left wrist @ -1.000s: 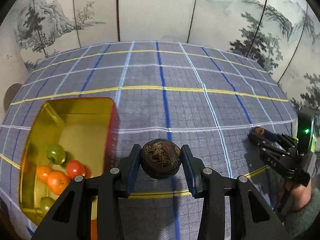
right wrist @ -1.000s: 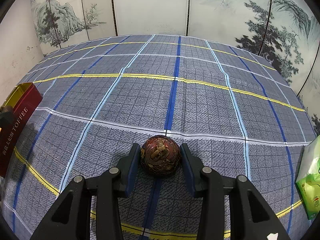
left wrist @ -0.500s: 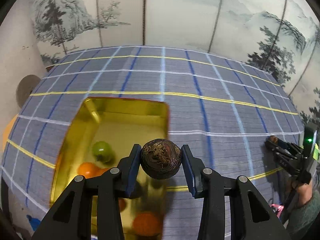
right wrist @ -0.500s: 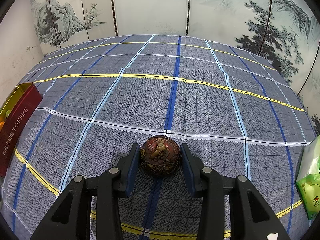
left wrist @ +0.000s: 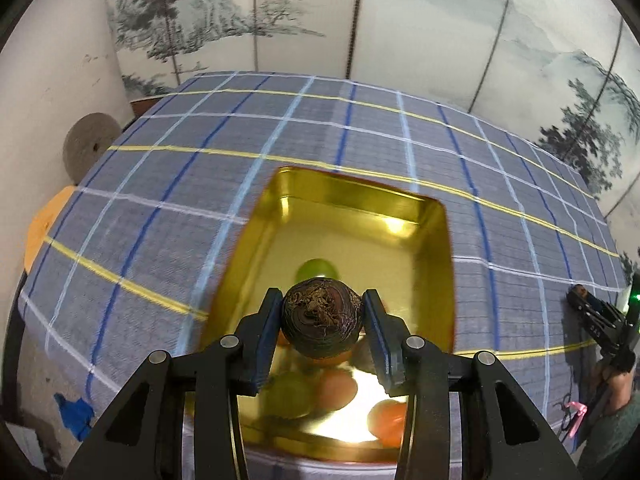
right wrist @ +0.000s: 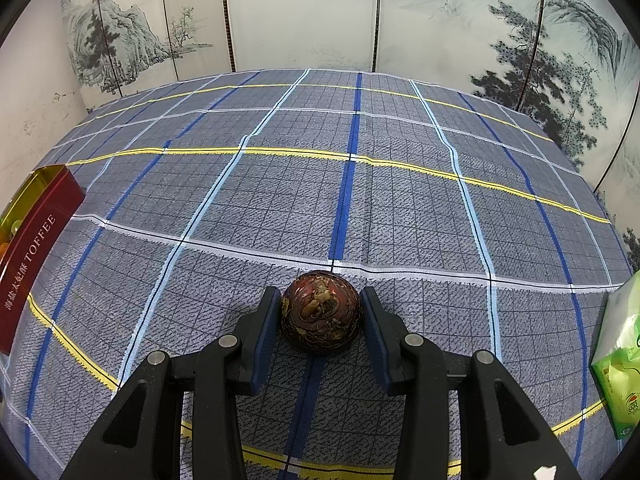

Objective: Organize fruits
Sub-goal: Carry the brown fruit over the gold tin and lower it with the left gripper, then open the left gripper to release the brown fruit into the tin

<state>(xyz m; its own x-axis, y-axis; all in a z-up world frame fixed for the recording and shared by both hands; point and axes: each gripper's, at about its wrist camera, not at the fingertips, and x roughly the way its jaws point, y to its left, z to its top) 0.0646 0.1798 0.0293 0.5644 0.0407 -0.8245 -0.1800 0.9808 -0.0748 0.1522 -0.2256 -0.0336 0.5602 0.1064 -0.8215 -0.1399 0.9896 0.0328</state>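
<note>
My left gripper [left wrist: 322,320] is shut on a dark brown round fruit [left wrist: 322,316] and holds it above the gold tin [left wrist: 434,248]. The tin holds a green fruit [left wrist: 316,269], another green one [left wrist: 292,394] and orange fruits [left wrist: 386,420]. My right gripper [right wrist: 320,312] is shut on a dark red-brown round fruit [right wrist: 321,311] that rests on the checked cloth [right wrist: 280,208]. The right gripper also shows at the right edge of the left wrist view [left wrist: 580,296]. The tin's red side shows at the left of the right wrist view [right wrist: 32,248].
A green packet [right wrist: 620,364] lies at the right edge of the cloth. A grey disc [left wrist: 90,146] and an orange object [left wrist: 44,220] sit beyond the table's left edge. Painted screens stand behind the table.
My left gripper has carried the dark fruit leftward until it is over the gold tin. The right gripper and its fruit have stayed still.
</note>
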